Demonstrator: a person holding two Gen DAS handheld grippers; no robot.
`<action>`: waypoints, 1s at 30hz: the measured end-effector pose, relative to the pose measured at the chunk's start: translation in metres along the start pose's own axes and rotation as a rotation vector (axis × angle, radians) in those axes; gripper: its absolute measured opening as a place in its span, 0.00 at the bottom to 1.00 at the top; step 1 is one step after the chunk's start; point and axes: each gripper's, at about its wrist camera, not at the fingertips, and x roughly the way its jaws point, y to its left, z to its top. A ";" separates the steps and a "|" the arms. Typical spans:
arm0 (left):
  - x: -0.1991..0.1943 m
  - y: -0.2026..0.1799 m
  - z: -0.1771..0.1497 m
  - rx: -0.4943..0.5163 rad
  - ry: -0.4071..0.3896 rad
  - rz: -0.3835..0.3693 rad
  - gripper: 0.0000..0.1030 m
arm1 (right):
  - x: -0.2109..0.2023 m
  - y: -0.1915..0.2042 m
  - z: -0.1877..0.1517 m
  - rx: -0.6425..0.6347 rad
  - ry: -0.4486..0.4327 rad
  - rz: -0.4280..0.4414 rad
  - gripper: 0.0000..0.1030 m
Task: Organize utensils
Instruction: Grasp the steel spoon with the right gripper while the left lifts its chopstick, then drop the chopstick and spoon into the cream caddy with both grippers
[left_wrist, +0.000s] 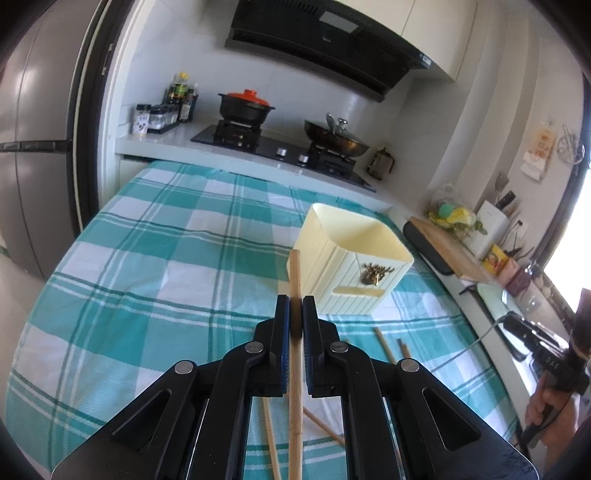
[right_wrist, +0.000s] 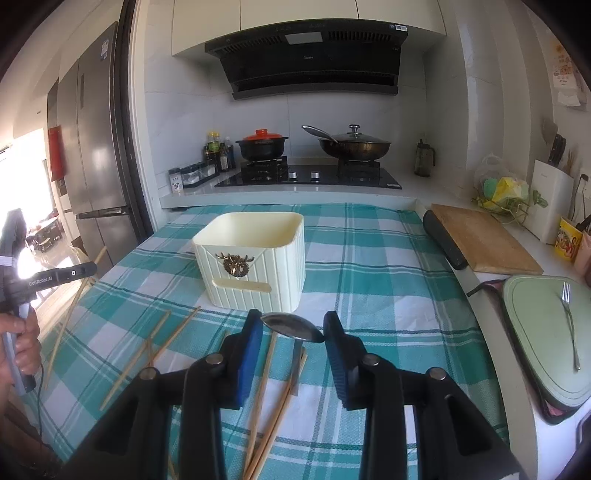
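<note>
My left gripper (left_wrist: 295, 306) is shut on a bamboo chopstick (left_wrist: 294, 273), which sticks out ahead of the fingertips and is raised off the cloth. It points toward the cream ribbed utensil holder (left_wrist: 332, 269), which stands just ahead and to the right. My right gripper (right_wrist: 293, 325) is shut on the bowl of a metal spoon (right_wrist: 291, 328), held above the cloth with the handle hanging down behind. The holder (right_wrist: 255, 280) stands straight ahead of it and looks empty. Several loose chopsticks (right_wrist: 155, 347) lie on the checked cloth below and to the left.
A teal checked cloth (right_wrist: 369, 280) covers the table. At the right are a wooden cutting board (right_wrist: 484, 240) and a green board (right_wrist: 535, 332) with a fork (right_wrist: 570, 328) on it. Behind the table stands a stove (right_wrist: 306, 177) with a pot and a wok. A fridge (right_wrist: 96, 155) stands at the left.
</note>
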 end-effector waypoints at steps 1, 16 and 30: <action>-0.001 0.001 0.001 -0.006 -0.007 -0.002 0.05 | 0.000 0.000 0.000 -0.002 -0.001 -0.001 0.33; -0.006 -0.003 0.006 -0.013 -0.023 -0.006 0.04 | -0.008 -0.005 0.006 -0.008 -0.012 -0.003 0.33; -0.022 -0.039 0.065 0.088 -0.071 -0.056 0.04 | 0.006 -0.005 0.055 -0.050 -0.009 0.039 0.07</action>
